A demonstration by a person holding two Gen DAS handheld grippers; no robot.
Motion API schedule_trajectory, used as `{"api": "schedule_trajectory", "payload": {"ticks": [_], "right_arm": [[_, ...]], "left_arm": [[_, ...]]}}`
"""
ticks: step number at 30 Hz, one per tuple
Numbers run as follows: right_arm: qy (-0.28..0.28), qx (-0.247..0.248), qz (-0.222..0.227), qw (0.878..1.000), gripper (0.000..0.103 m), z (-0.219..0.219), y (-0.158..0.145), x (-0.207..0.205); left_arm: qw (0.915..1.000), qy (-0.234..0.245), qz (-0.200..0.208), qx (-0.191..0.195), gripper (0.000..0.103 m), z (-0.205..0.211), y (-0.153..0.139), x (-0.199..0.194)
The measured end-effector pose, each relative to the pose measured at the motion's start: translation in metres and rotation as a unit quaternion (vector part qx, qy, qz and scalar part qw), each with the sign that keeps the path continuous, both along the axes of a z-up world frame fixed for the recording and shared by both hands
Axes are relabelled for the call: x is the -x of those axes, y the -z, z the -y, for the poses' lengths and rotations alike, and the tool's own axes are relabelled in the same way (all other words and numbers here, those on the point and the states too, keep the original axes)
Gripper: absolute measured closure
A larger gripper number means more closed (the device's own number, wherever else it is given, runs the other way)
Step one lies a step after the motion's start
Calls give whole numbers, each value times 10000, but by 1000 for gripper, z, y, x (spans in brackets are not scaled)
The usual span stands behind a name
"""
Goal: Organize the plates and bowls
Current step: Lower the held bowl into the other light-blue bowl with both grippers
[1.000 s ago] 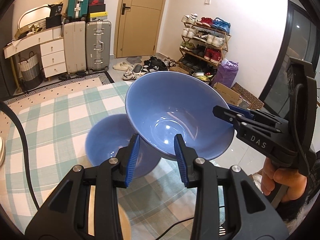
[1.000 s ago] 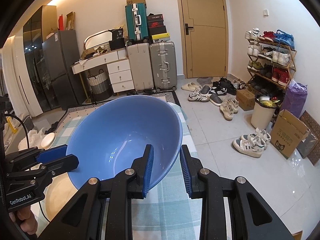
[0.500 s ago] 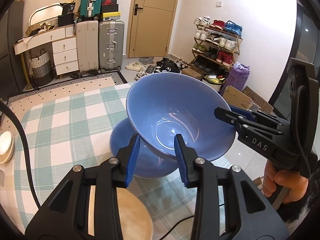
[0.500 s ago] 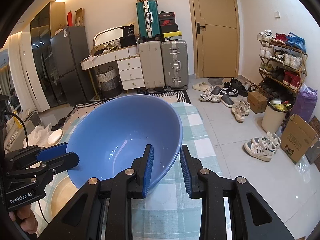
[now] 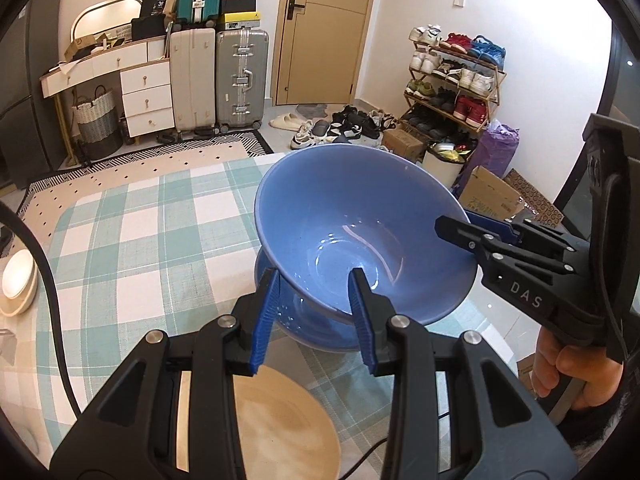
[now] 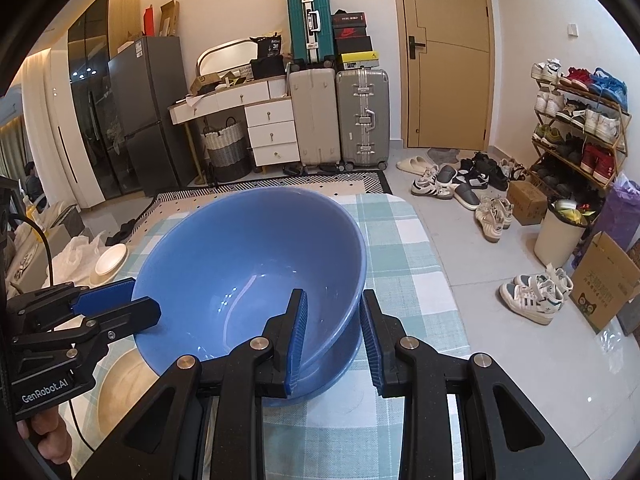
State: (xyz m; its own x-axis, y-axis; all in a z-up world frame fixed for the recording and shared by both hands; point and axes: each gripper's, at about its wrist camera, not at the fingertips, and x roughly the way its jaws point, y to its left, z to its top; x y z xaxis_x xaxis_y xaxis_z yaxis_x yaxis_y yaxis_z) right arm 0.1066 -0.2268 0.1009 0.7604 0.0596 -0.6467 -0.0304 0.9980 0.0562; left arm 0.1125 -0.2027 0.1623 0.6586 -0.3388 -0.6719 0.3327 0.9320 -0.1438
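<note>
The upper bowl (image 5: 360, 236) sits tilted in the lower bowl (image 5: 316, 328) on the table (image 5: 132, 240). A wooden plate (image 5: 280, 420) lies in front of both (nearest the left camera). A small white dish (image 5: 18, 280) lies well apart at the table's left edge.

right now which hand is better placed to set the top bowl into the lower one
Neither alone: both. The left gripper clamps the top bowl's near rim and the right gripper clamps the opposite rim. The bowl hangs tilted over the lower bowl, so they should probably lower it together.
</note>
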Motion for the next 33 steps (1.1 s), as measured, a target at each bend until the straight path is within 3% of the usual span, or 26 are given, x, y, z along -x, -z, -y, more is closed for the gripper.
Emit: {"api": "schedule_trajectory", "payload": {"ticks": [33], "right_arm": [[29,127,-463,9988,75,-2,69,-36]], "left_arm": [[9983,-149,-412,-395,71,6,101,-72]]}}
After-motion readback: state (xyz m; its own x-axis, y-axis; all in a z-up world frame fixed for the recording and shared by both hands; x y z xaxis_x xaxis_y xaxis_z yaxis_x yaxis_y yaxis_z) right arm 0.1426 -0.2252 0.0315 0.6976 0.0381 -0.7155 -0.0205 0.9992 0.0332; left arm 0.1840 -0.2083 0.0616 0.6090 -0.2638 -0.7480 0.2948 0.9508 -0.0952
